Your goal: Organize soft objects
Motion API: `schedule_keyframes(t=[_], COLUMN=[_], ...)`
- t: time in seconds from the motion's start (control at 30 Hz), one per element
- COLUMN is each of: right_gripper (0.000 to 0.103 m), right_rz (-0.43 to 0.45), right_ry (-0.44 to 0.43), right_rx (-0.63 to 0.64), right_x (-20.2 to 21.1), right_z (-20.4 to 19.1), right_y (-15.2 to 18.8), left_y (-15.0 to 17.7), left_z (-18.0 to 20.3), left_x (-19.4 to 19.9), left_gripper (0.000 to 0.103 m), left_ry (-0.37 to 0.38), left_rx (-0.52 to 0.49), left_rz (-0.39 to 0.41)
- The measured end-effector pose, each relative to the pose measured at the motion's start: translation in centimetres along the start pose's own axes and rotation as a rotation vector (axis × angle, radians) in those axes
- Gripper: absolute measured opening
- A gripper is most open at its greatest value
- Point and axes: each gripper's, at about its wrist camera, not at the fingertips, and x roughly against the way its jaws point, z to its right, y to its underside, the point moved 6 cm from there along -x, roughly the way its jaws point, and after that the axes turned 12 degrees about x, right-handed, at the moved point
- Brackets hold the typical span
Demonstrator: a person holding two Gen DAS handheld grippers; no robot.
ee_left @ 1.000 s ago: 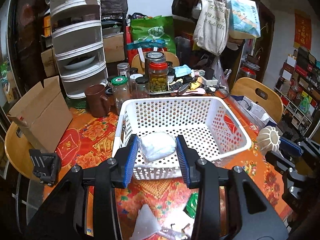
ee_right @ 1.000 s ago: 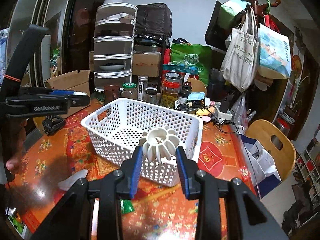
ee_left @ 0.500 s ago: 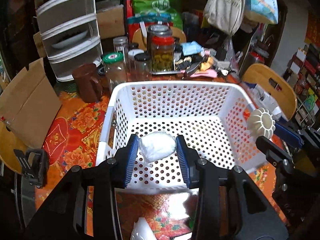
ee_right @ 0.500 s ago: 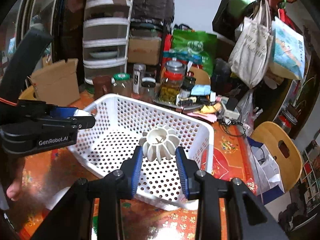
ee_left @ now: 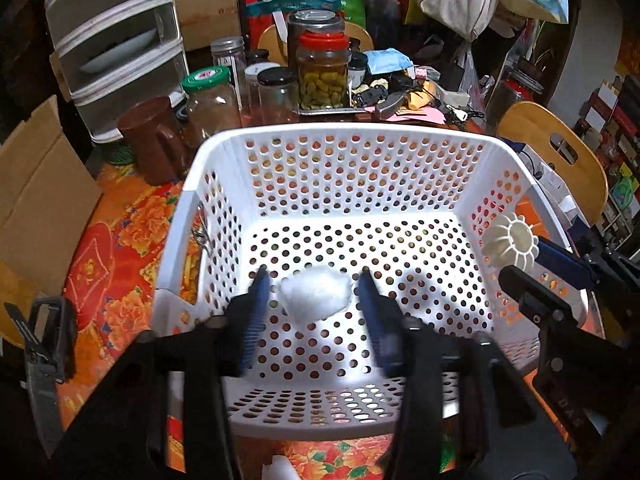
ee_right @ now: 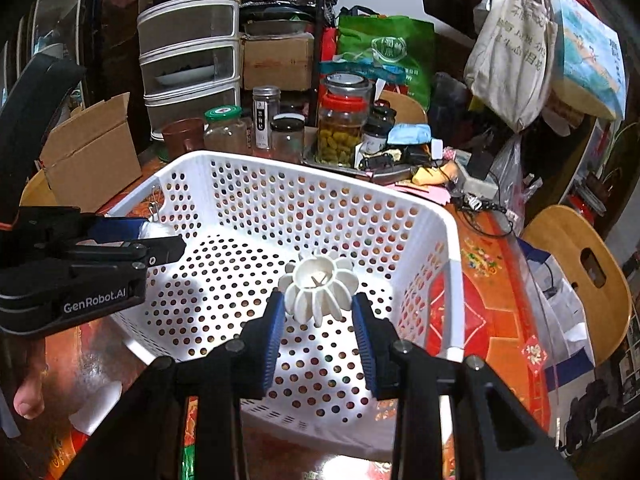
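A white perforated basket (ee_left: 340,132) (ee_right: 304,172) stands on the flowered tablecloth. My left gripper (ee_left: 313,276) hangs inside it near the front wall, and its jaws are opening. A white soft lump (ee_left: 316,300) lies between the blue pads with a gap on each side. In the right wrist view the left gripper (ee_right: 160,240) enters from the left over the basket's rim. My right gripper (ee_right: 318,298) is shut on a white ribbed flower-shaped piece (ee_right: 318,286) (ee_left: 510,240) above the basket floor, at its right side.
Behind the basket stand several glass jars (ee_left: 322,72), a brown cup (ee_left: 150,140) and a drawer unit (ee_left: 116,40). A cardboard box (ee_left: 40,192) sits at the left and a wooden chair (ee_left: 560,152) at the right. A black clip (ee_left: 48,332) lies at the table's left edge.
Both grippers moved forward and down, from before the basket's front wall to inside it. The left jaws have spread off the white lump; the right still grips the ribbed piece.
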Motion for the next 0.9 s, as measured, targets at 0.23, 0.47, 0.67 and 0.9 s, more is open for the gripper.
schedule_keyframes(t=[0.23, 0.47, 0.67, 0.9], right_gripper=[0.036, 0.039, 0.046, 0.046], right_rz=[0.111, 0.283, 0.256, 0.110], right_ry=[-0.078, -0.162, -0.087, -0.141], right_rx=[-0.083, -0.204, -0.194, -0.232], right_x=[4.5, 13.3, 16.2, 14.0], right_z=[0.7, 1.1, -1.0, -5.5], right_y=[0.2, 4.9, 11.8, 20.4], left_y=[0.5, 4.4, 13.5, 24.3], left_z=[-0.9, -3.8, -6.4, -7.4], left_x=[4.3, 14.0, 18.9, 17.9], left_gripper=[0.080, 0.095, 0.102, 0.102], left_ry=[0.030, 0.039, 0.043, 0.086], left_rx=[-0.004, -0.005, -0.009, 0.021], left_rz=[0.091, 0.234, 0.283, 0.198])
